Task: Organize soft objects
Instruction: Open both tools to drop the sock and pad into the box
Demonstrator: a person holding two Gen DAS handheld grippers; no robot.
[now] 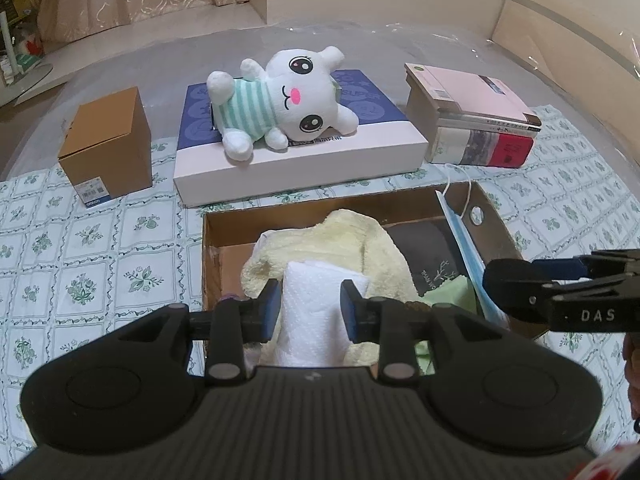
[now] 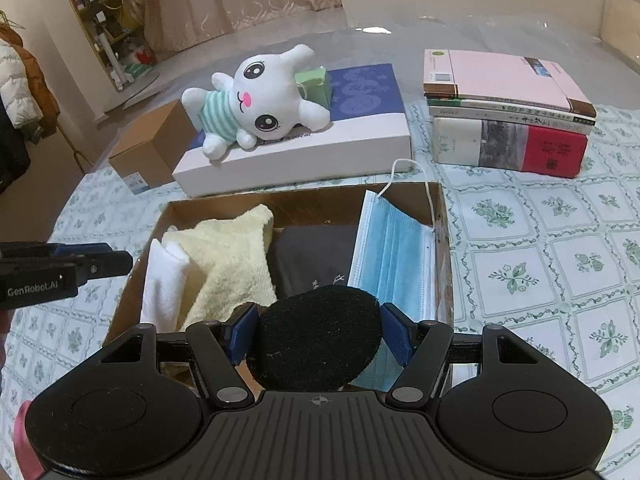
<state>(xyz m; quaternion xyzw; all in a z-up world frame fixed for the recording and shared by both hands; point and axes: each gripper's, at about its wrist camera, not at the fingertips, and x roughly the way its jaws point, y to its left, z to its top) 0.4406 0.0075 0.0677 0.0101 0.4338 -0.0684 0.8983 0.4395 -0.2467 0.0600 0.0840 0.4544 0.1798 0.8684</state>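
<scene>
Soft things fill the open brown cardboard box at the near middle of the flower-patterned tablecloth: a folded white paper towel at its left, a fluffy pale yellow towel beside it, a dark grey cloth in the middle and a pleated blue face mask leaning on the right wall. The left gripper hangs over the box with its blue pads on either side of the paper towel; the far pad seems to stand a little off it, so I judge the hold slack or let go rather than firm. The right gripper is clamped on a round black fuzzy pad, held wide across its flat oval above the near right of the box. That pad looks light and spongy, likely to squash rather than slip, and best taken across its edges as now. Still outside, on the white and blue flat box at the far middle, lies a white plush rabbit in a green striped shirt. It should be light, springy and bulky; the narrow striped body looks a surer place to pinch than the broad head. A brown carton stands far left and a stack of books far right.
</scene>
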